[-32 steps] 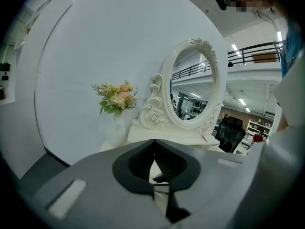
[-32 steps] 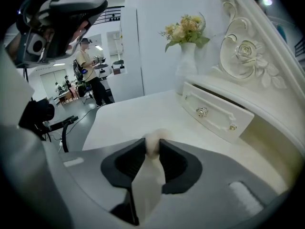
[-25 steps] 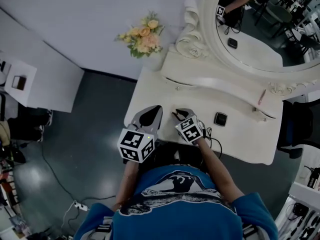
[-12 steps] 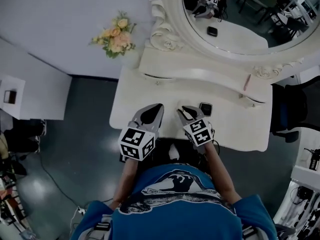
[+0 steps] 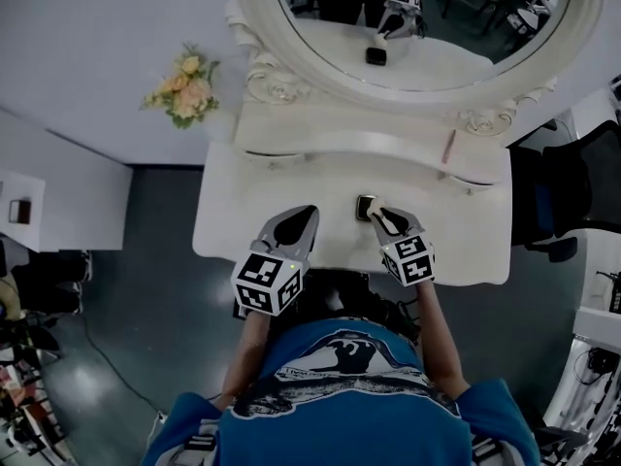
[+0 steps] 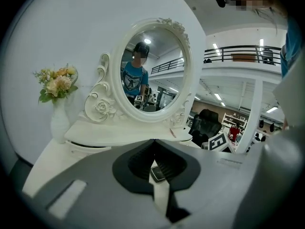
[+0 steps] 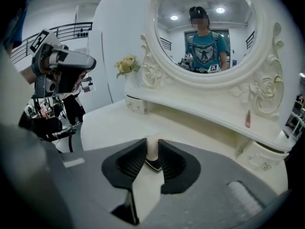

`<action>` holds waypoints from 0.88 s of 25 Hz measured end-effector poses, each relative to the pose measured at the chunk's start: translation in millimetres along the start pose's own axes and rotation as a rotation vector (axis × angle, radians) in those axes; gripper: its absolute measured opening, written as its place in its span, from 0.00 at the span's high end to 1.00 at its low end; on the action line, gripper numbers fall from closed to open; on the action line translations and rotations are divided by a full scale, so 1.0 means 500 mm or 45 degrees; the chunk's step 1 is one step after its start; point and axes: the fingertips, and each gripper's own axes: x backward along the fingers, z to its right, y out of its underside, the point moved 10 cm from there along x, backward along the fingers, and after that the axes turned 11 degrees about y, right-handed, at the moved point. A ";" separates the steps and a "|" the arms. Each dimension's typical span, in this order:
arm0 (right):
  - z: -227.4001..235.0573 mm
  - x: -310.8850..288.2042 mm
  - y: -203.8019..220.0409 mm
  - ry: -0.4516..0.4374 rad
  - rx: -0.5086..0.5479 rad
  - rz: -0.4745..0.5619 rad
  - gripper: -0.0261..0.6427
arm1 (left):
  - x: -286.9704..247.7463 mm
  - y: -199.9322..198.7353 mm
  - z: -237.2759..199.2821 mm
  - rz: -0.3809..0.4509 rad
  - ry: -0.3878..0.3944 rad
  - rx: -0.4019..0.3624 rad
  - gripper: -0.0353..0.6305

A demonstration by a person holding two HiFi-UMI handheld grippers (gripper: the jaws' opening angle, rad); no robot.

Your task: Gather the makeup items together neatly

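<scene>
Gripping a cream makeup stick (image 7: 151, 150), right tongs (image 7: 151, 142) beside the black compact (image 5: 366, 207); left tongs (image 6: 153, 142) closed, empty.

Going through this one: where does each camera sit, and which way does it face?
Head view: on the person's head, looking steeply down at the dressing table; shoulders, forearms, left gripper and right gripper show.
Left gripper view: low at the table's edge, facing the mirror past shut jaws; the person appears reflected.
Right gripper view: likewise facing the mirror, jaws clamping a pale item; the left gripper shows at left.
Shared: all see the flowers and mirror.
</scene>
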 end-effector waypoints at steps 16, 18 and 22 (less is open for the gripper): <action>0.116 0.003 0.129 -0.020 0.166 -0.172 0.83 | -0.060 0.015 0.093 0.009 -0.071 -0.003 0.93; 0.118 -0.010 0.149 -0.039 0.160 -0.180 0.83 | -0.063 0.019 0.101 0.007 -0.087 0.001 0.93; 0.124 -0.018 0.166 -0.064 0.059 -0.150 0.83 | -0.068 0.025 0.111 0.004 -0.111 0.004 0.93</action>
